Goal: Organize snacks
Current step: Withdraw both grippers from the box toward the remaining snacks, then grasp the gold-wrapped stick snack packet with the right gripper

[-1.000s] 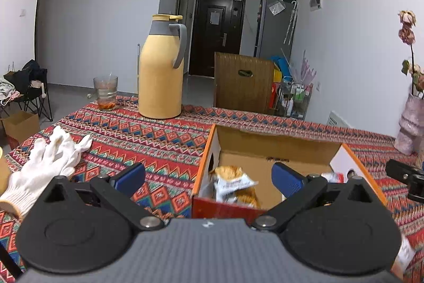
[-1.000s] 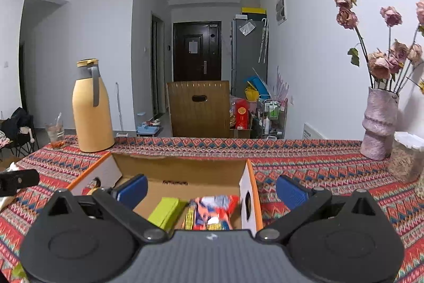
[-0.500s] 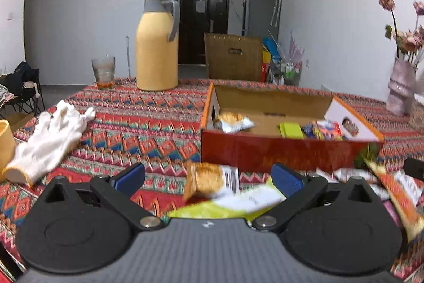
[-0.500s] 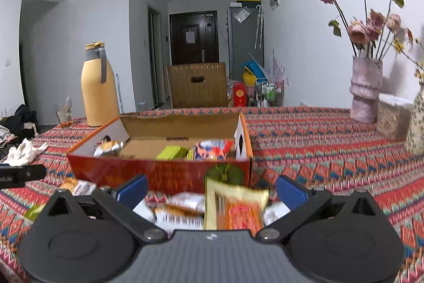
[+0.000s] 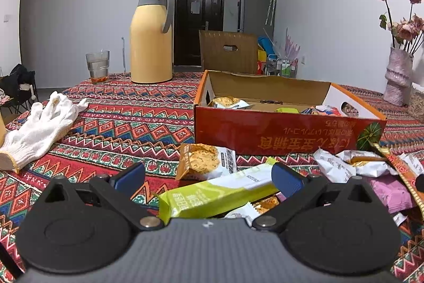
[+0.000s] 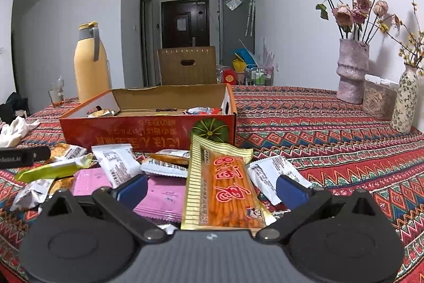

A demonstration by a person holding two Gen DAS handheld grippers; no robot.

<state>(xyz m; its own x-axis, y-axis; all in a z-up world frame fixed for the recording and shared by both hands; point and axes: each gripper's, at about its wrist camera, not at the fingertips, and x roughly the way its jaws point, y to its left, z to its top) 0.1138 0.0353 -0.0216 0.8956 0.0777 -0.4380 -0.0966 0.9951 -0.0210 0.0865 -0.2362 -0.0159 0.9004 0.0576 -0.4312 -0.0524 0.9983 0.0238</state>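
An open red cardboard box holds a few snack packets. Loose snacks lie on the tablecloth in front of it. My left gripper is open, low over a long green packet, with an orange biscuit packet just beyond. My right gripper is open over an orange and yellow stick-snack packet that lies between the fingers, with pink packets and white packets beside it.
A yellow thermos jug, a glass and a white glove are on the left of the table. Vases with dried roses and a small container stand at the right. A wooden chair back is behind the table.
Both grippers have pulled back from above the box and dropped low over the loose snacks in front of it. Both stay open.
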